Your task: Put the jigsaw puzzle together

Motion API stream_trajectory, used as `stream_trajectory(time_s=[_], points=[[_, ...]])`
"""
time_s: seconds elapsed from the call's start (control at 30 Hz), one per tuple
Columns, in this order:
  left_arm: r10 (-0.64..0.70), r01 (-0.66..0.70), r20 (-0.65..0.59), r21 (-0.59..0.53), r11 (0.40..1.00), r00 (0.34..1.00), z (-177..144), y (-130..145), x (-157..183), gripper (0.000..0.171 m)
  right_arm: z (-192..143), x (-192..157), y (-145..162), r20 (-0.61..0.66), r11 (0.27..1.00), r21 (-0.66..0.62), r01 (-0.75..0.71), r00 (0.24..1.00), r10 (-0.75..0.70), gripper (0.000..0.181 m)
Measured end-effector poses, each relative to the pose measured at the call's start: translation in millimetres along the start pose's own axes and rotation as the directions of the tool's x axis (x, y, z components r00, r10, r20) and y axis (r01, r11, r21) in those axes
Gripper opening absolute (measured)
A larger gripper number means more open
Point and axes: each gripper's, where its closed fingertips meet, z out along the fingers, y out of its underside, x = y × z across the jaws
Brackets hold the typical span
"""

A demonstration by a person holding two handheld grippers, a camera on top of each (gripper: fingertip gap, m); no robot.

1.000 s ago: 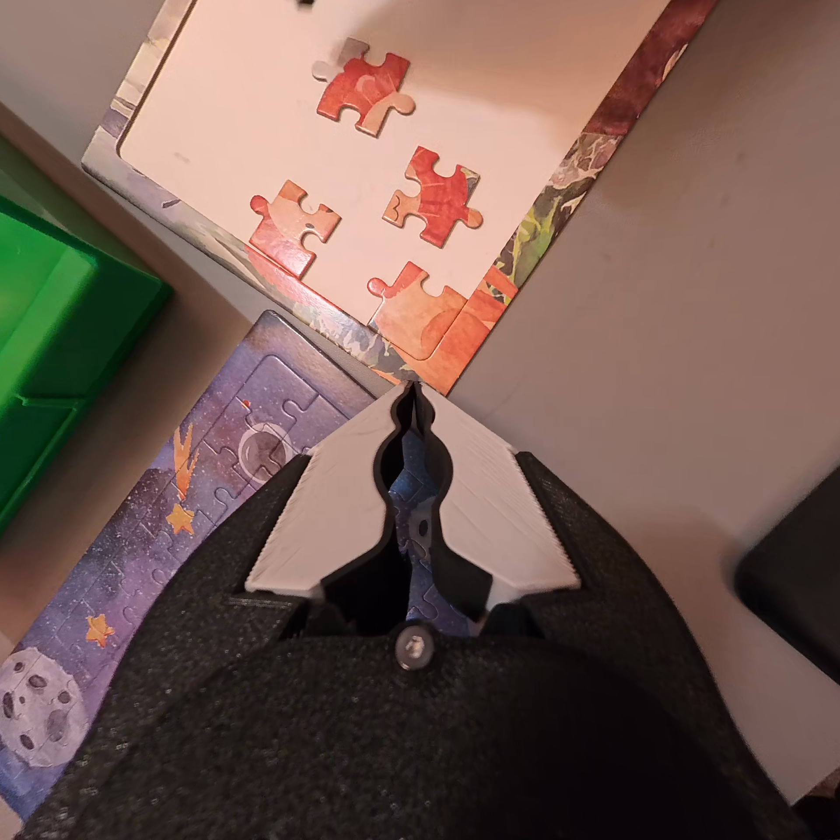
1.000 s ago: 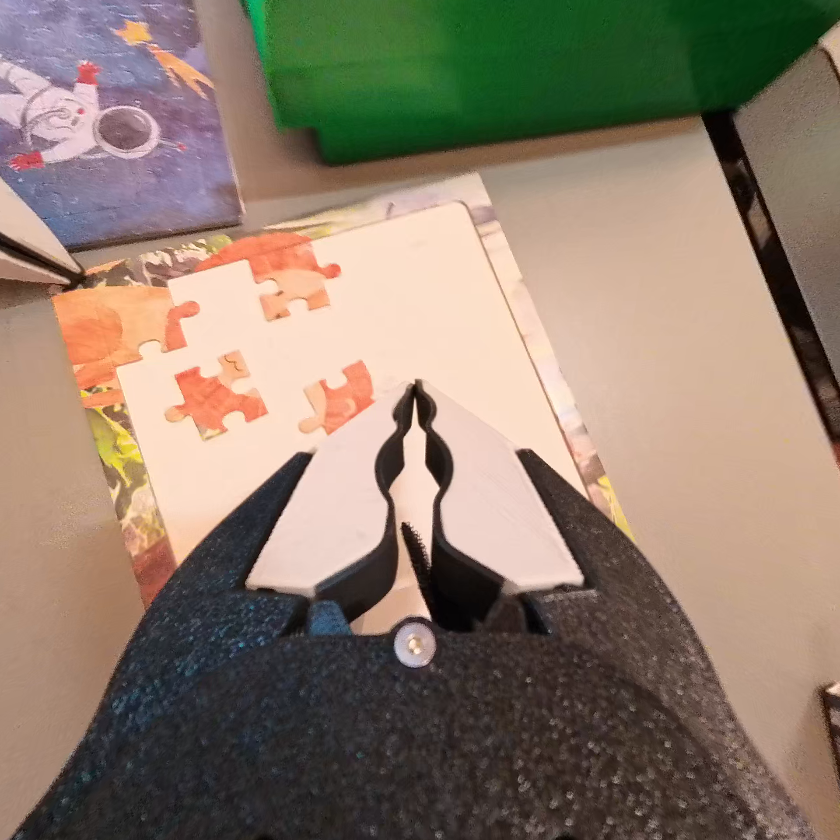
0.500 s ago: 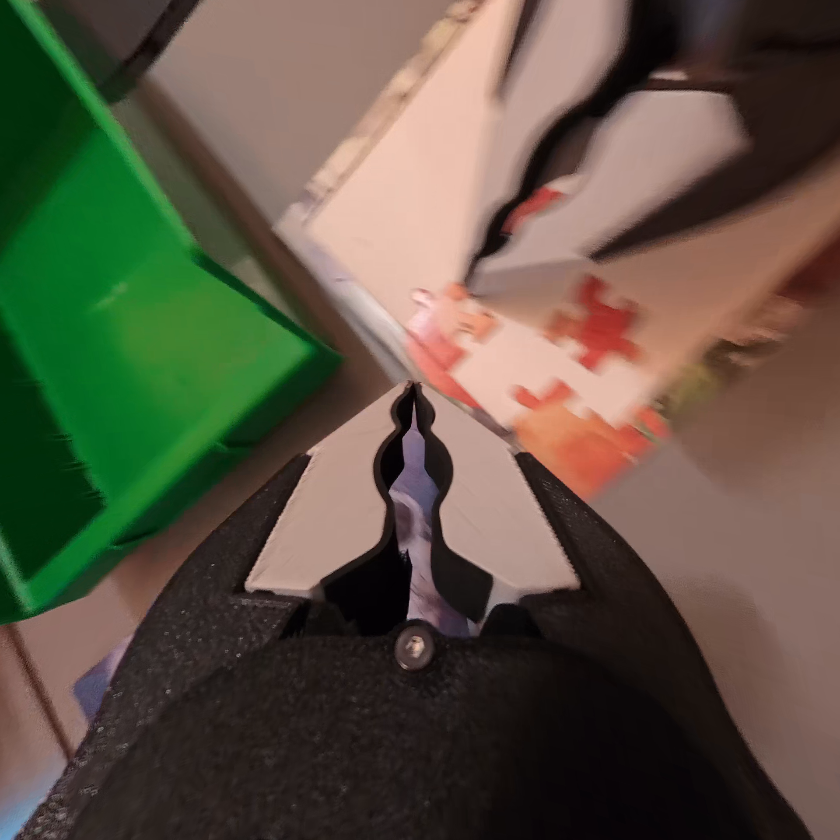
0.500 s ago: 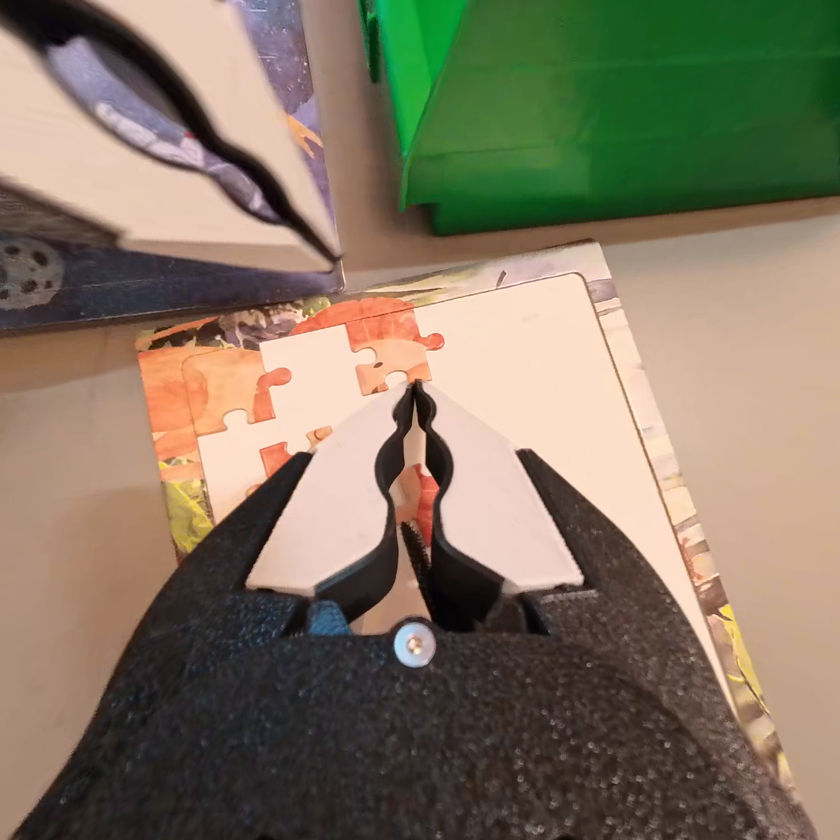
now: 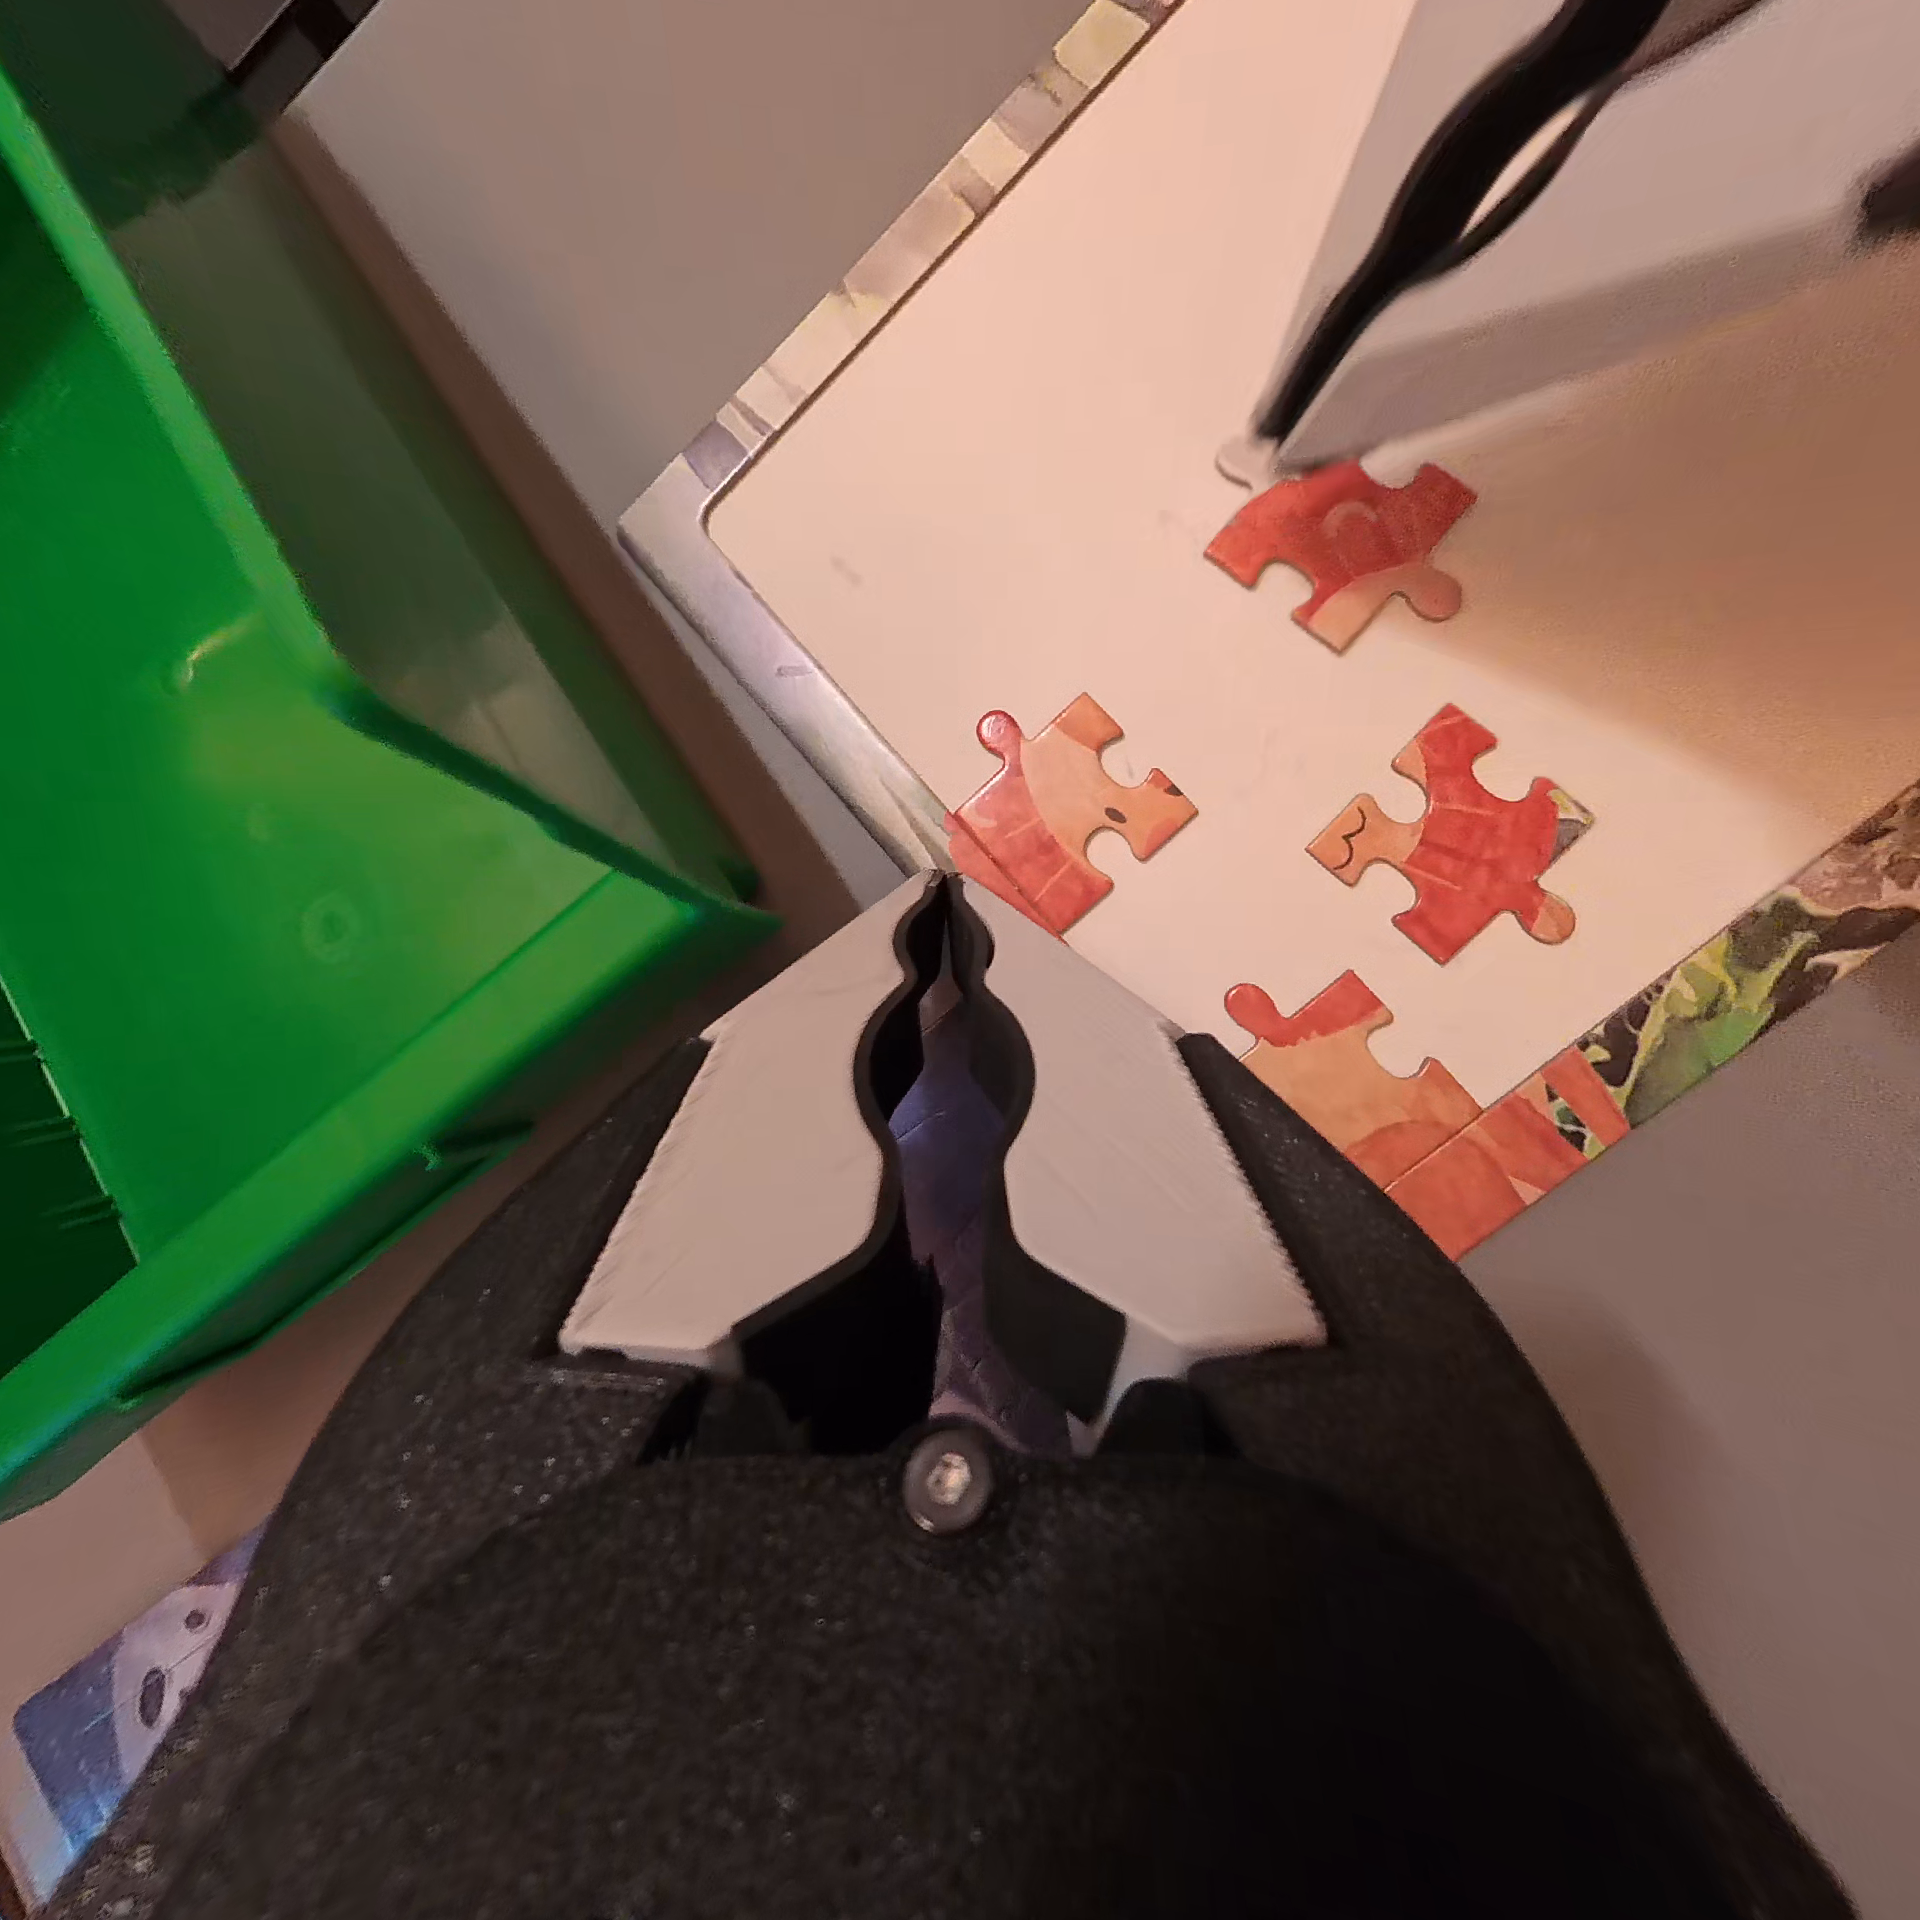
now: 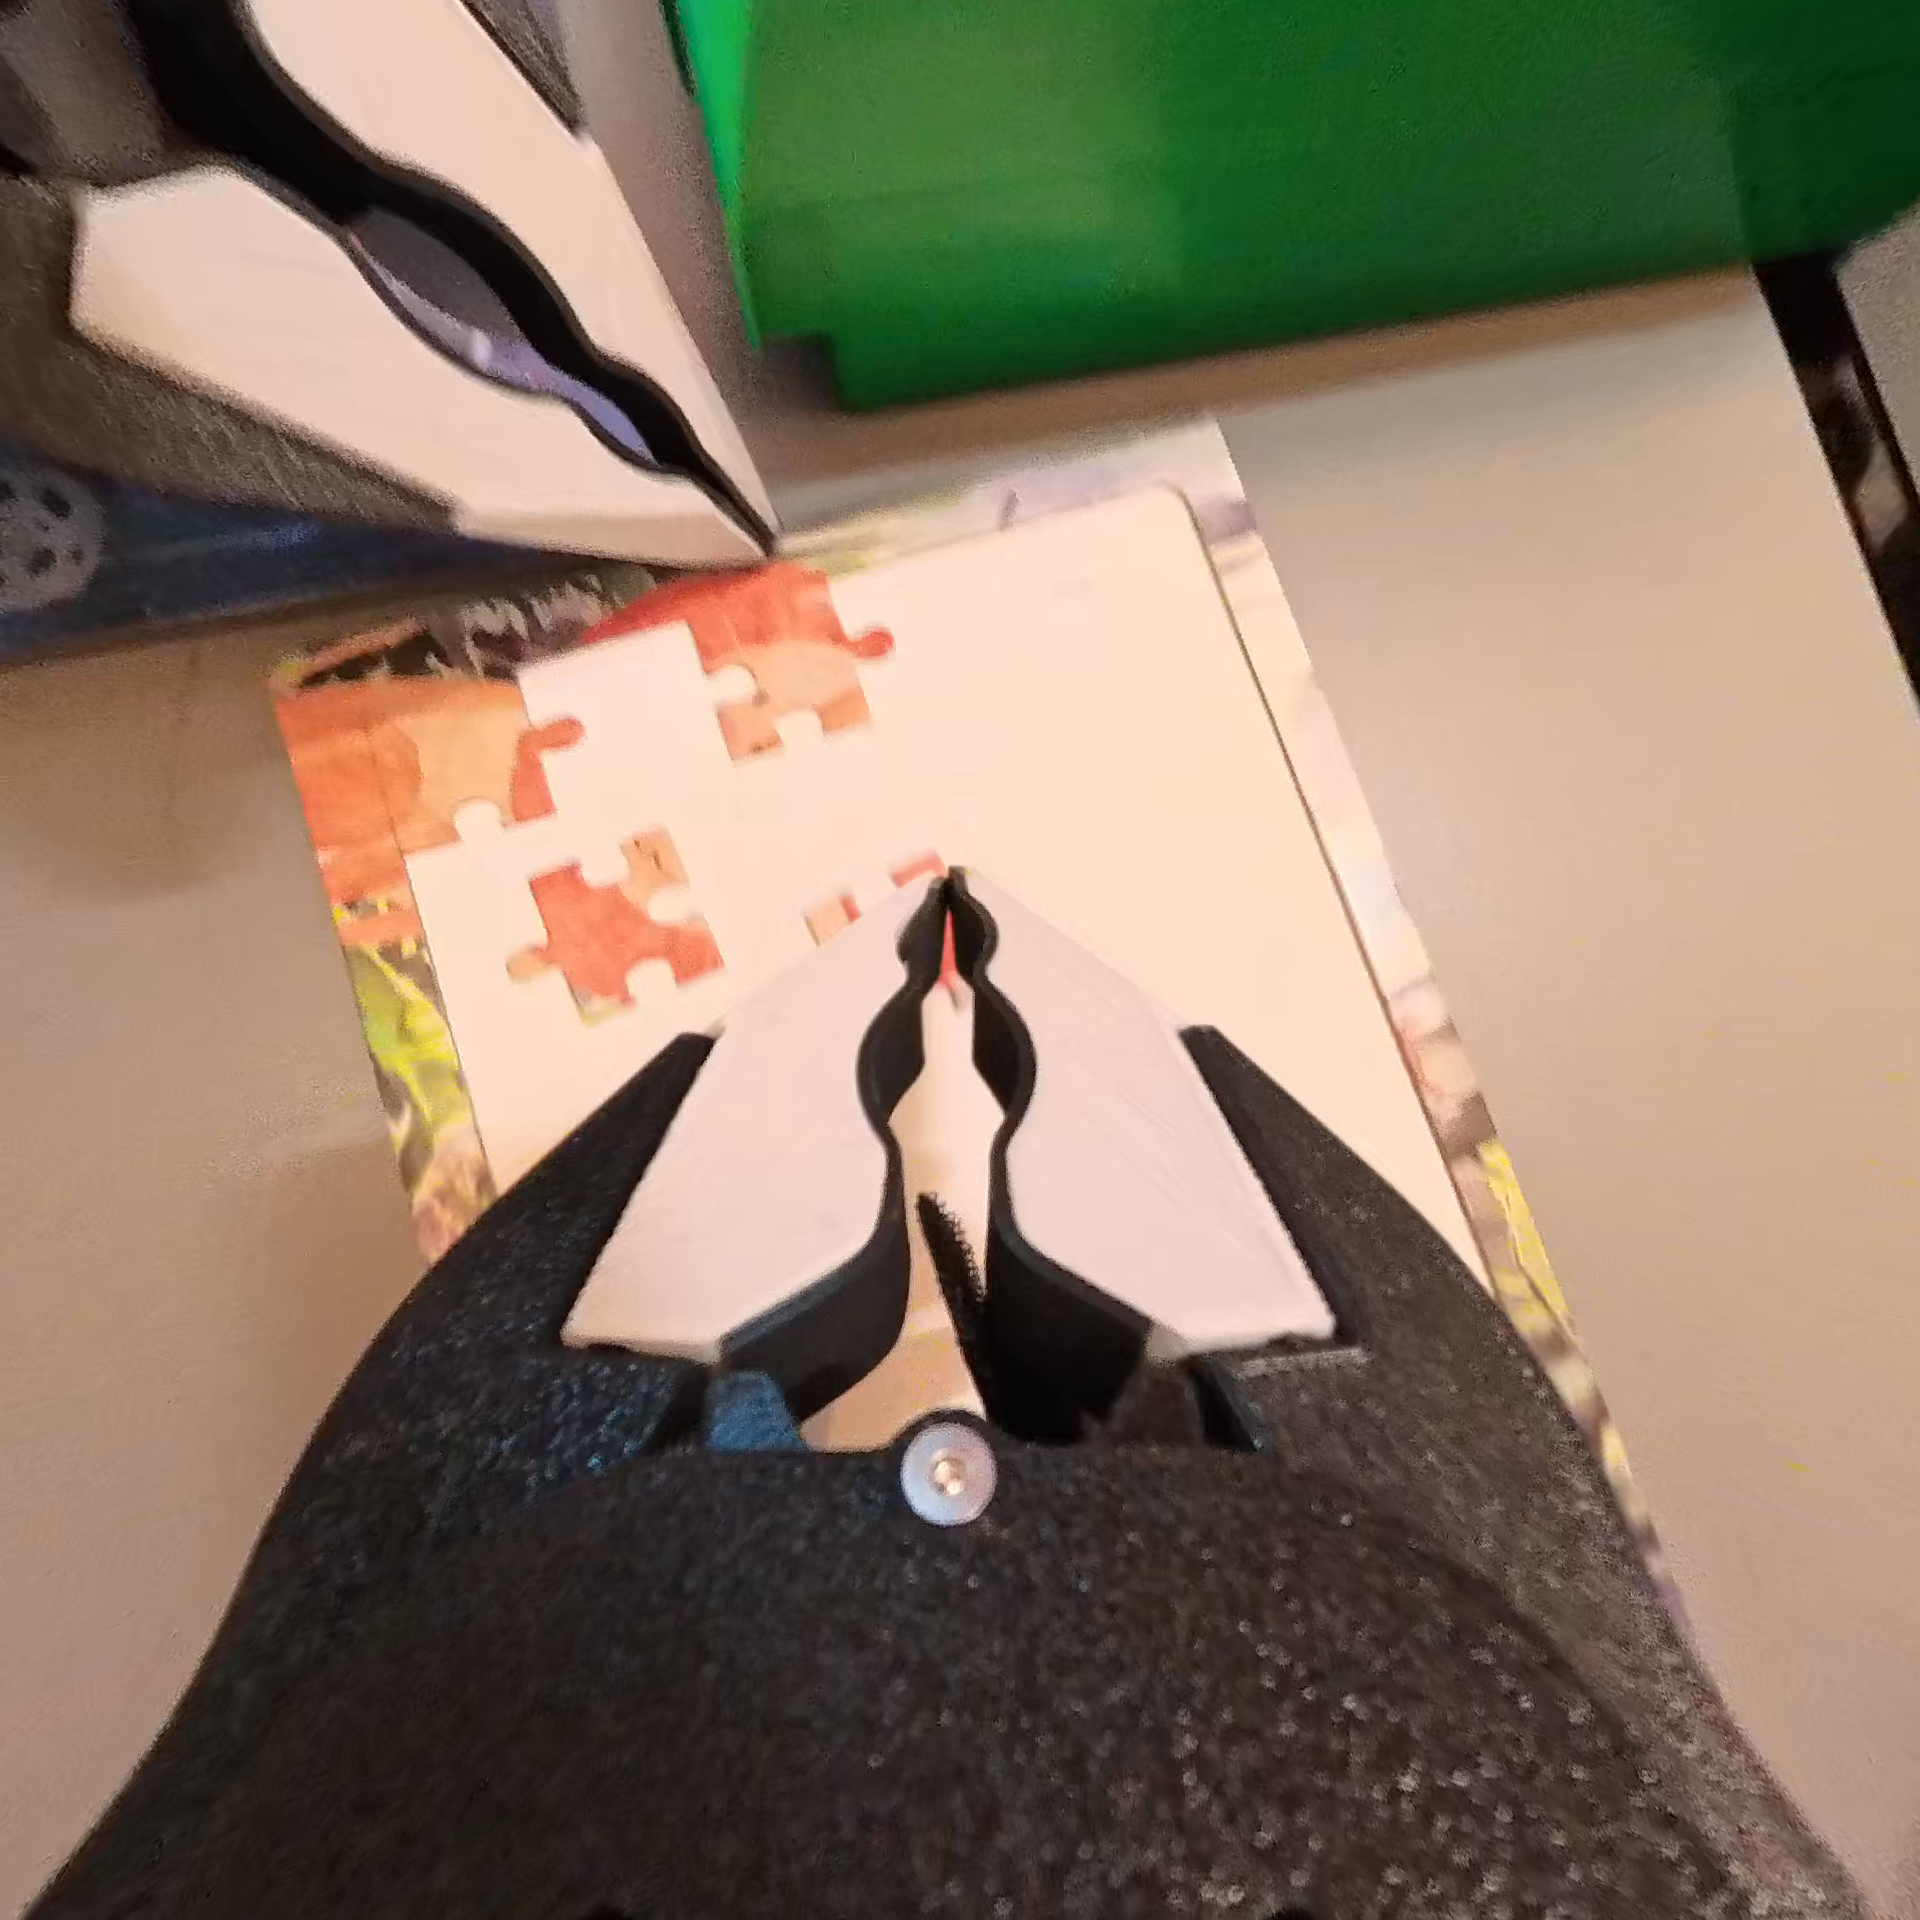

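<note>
A puzzle tray (image 5: 758, 644) with a white floor and a painted frame lies on the table. Several orange-red pieces lie in it: one (image 5: 1340, 1060) fitted in the near corner, one (image 5: 1070, 821) against the frame, one (image 5: 1455, 842) loose, and one (image 5: 1340, 551) farther in. My left gripper (image 5: 940, 883) is shut and empty, its tips at the tray's frame. My right gripper (image 6: 948, 878) is shut, tips down at the edge of the far piece (image 6: 852, 904), which it mostly hides. The right gripper also shows in the left wrist view (image 5: 1268, 436), the left in the right wrist view (image 6: 764, 540).
A green plastic bin (image 5: 260, 727) stands close beside the tray (image 6: 1340, 831); it also shows in the right wrist view (image 6: 1247, 156). A finished blue space puzzle (image 6: 208, 582) lies under my left gripper. A dark object (image 6: 1849, 364) sits at the table's right edge. About 11 cm separates my left fingertips from the finished blue space puzzle (image 6: 208, 582).
My left gripper has swung from the tray's orange corner along its edge toward the green bin. My right gripper has moved forward across the tray and come down at the far piece.
</note>
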Motion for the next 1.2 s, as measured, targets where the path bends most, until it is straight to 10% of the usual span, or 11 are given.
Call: stream_trajectory(time_s=[0.4, 0.87, 1.03, 1.2], points=[[0.063, -0.063, 0.002, 0.01, 0.998, 0.998, 13.9, -27.2, 20.0, 0.0, -142.4, 53.6, 174.5, -0.188, 0.924, -0.111, -0.366, 0.921, 0.342, 0.0], [-0.065, 0.066, 0.039, -0.008, 0.998, 0.997, 23.8, -41.9, 19.5, 0.0, -142.0, 70.5, 195.8, -0.228, 0.912, -0.034, -0.409, 0.891, 0.391, 0.0], [-0.145, 0.128, 0.123, 0.132, 0.983, 0.982, -23.9, -63.7, 16.1, 0.003, -235.3, 68.0, 177.2, -0.316, 0.92, 0.165, -0.356, 0.864, 0.391, 0.005], [-0.34, 0.376, -0.162, 0.376, 0.847, 0.927, -80.3, -82.3, 100.0, 0.005, -300.9, 33.1, 224.6, -0.339, 0.85, 0.312, -0.424, 0.786, 0.517, 0.029]])
